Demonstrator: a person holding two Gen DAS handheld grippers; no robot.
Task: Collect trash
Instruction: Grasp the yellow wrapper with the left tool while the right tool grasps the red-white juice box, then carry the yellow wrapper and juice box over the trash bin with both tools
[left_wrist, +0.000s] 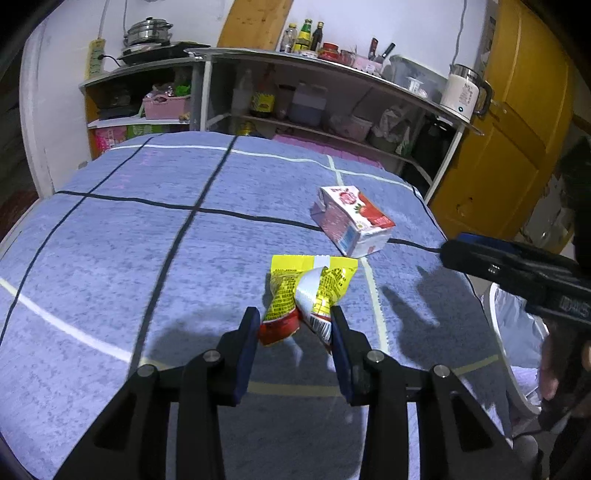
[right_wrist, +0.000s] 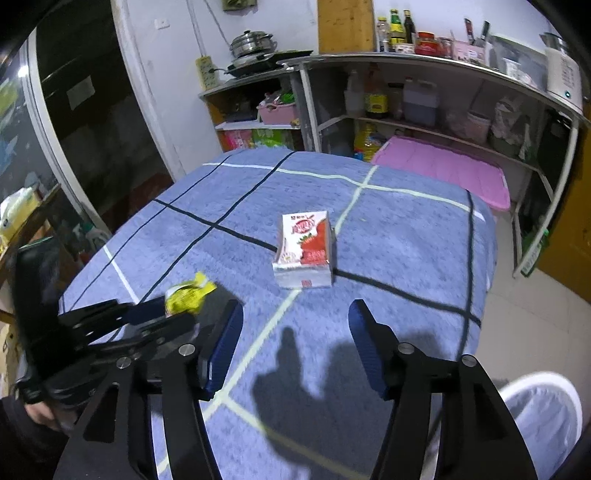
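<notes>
- Now the left gripper (left_wrist: 295, 325) is clenched on a crumpled yellow snack wrapper (left_wrist: 306, 291), its pads pressing both sides just above the blue checked tablecloth (left_wrist: 147, 240);
- the right gripper (right_wrist: 295, 343) hangs released, nothing between its jaws;
- a strawberry milk carton (right_wrist: 304, 249) lies on the cloth, beyond the right gripper.

The bench (left_wrist: 110, 240) wears a matt, nubby blue cloth with woven dark and pale lines. The wrapper (left_wrist: 306, 291) is glossy crinkled foil-like plastic, yellow and red. The carton (left_wrist: 351, 221) is smooth printed card with a slight sheen. The left claw (left_wrist: 293, 325) and the right claw (right_wrist: 295, 332) are matt black plastic with ribbed blue pads and bright metal pins. The shelf (left_wrist: 332, 70) has a shiny metal top; the pot (left_wrist: 147, 31) is polished steel.
</notes>
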